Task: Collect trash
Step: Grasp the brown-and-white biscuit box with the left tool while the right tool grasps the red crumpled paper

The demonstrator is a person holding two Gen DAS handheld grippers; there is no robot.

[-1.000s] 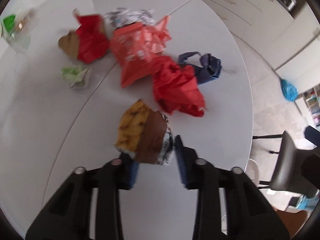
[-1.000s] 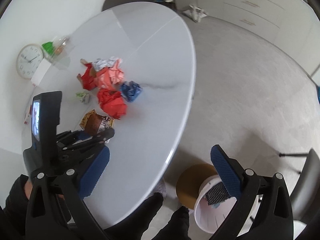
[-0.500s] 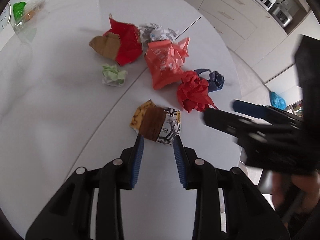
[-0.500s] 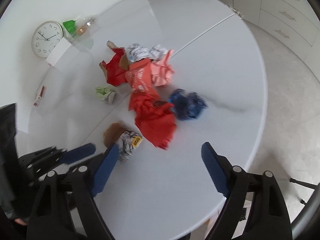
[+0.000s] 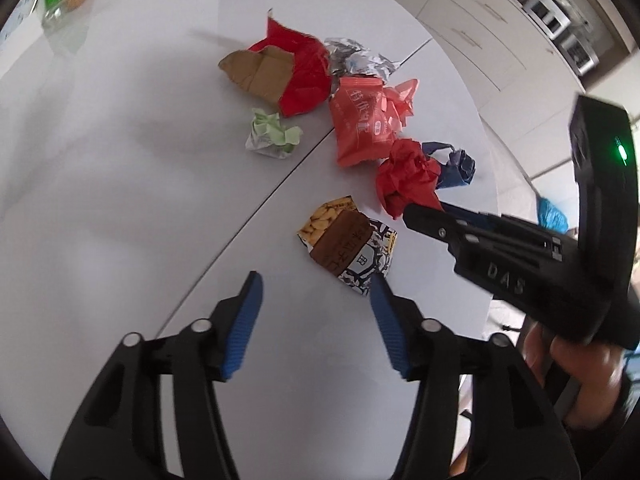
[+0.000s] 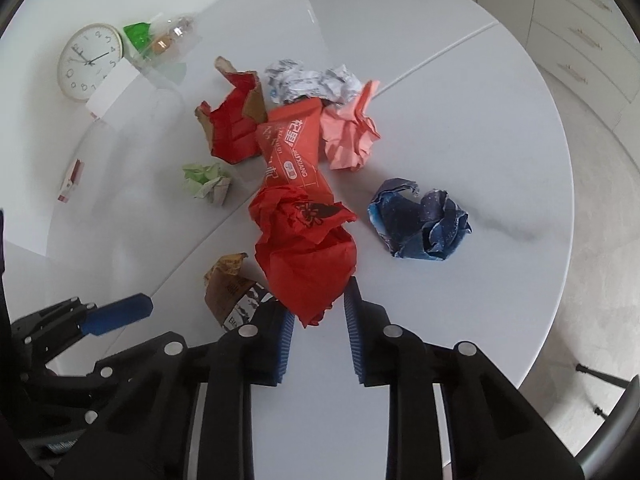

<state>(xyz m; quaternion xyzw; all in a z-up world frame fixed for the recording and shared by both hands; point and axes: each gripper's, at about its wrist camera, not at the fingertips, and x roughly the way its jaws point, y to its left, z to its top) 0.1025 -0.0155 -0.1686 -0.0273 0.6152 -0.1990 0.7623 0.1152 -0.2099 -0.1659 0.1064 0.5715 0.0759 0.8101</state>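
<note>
Several pieces of trash lie on the white round table (image 5: 120, 200). My left gripper (image 5: 316, 292) is open and empty, just short of a yellow-brown snack wrapper (image 5: 348, 246). My right gripper (image 6: 318, 308) has its pads either side of the near end of a crumpled red paper (image 6: 308, 248), with a narrow gap still showing. That red paper (image 5: 406, 180) also shows in the left wrist view, with the right gripper's fingers (image 5: 436, 220) reaching in from the right. An orange-red packet (image 6: 292, 148), pink paper (image 6: 348, 136) and blue paper (image 6: 420, 224) lie close by.
A red-and-brown carton (image 6: 232, 128), a silver crumpled wrapper (image 6: 308, 80) and a green paper ball (image 6: 208, 182) lie further back. A wall clock (image 6: 90, 66) and a clear bag with green contents (image 6: 160, 40) sit at the far left. The table edge (image 6: 552, 280) drops to floor on the right.
My left gripper has opened wide and drawn back from the snack wrapper. My right gripper has moved in over the table and narrowed around the red paper's near end.
</note>
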